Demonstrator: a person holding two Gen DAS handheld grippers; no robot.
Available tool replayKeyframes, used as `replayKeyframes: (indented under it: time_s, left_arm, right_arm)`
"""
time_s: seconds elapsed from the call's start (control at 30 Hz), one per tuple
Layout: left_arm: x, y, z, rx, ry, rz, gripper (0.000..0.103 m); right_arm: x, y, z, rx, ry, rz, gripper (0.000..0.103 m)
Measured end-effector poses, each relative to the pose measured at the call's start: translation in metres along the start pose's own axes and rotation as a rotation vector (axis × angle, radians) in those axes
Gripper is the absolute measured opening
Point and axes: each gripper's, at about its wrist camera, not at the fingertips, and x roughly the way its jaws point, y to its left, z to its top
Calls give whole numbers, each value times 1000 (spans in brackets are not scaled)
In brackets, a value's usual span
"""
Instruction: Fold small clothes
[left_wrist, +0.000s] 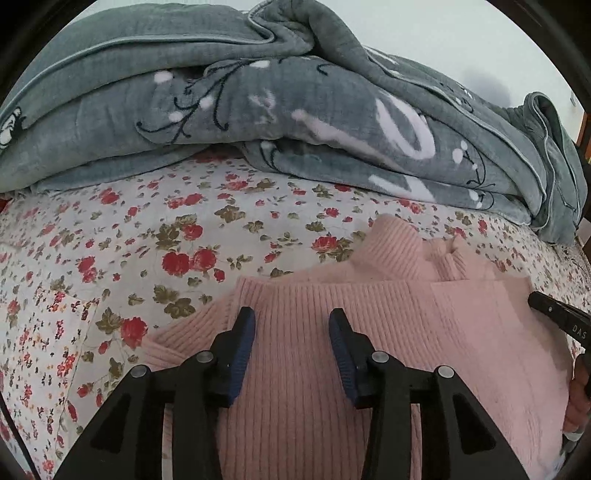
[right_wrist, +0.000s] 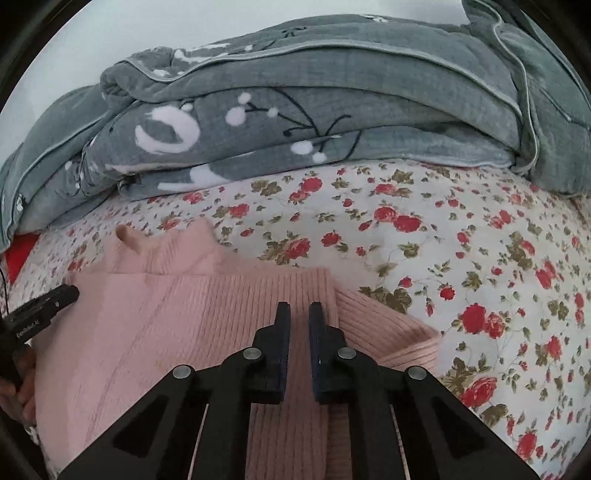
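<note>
A pink ribbed knit sweater (left_wrist: 369, 332) lies partly folded on the floral bed sheet, its turtleneck collar (left_wrist: 395, 247) pointing away from me. My left gripper (left_wrist: 291, 317) is open and empty, its fingers hovering over the sweater's left part. In the right wrist view the same sweater (right_wrist: 166, 332) fills the lower left, collar (right_wrist: 173, 251) at the far end. My right gripper (right_wrist: 299, 310) is open by a narrow gap and empty, over the sweater's right edge where a sleeve (right_wrist: 391, 332) sticks out. Each gripper shows at the edge of the other's view.
A bulky grey blanket with white and black patterns (left_wrist: 258, 110) is piled along the far side of the bed and also shows in the right wrist view (right_wrist: 295, 122). The floral sheet (left_wrist: 110, 240) stretches left of the sweater, and right of it (right_wrist: 480, 258).
</note>
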Motion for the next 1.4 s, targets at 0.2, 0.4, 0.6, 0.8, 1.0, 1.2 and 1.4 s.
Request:
replayKeyframes:
  time_s: [0.2, 0.4, 0.6, 0.8, 1.0, 1.2, 1.4]
  left_arm:
    - [-44, -8, -10, -11, -84, 24, 59]
    - [-86, -5, -58, -74, -127, 19, 62]
    - [-99, 21, -88, -162, -127, -22, 65]
    - [-82, 51, -98, -313, -33, -150, 66]
    - [-65, 52, -87, -319, -19, -163, 69]
    - [-58, 50, -82, -329, -12, -139, 69]
    - [-61, 54, -84, -351, -32, -165, 39]
  right_arm:
    - [-45, -1, -16, -14, -85, -28, 46]
    - [-91, -1, -62, -38, -169, -39, 58]
    - [-95, -24, -97, 23, -149, 34, 62]
    - [-86, -43, -100, 119, -99, 143, 63]
    - [-69, -25, -92, 57, -39, 94, 64]
    - [-58, -35, -84, 119, -12, 156, 66]
    - [-56, -33, -87, 102, -17, 216, 34]
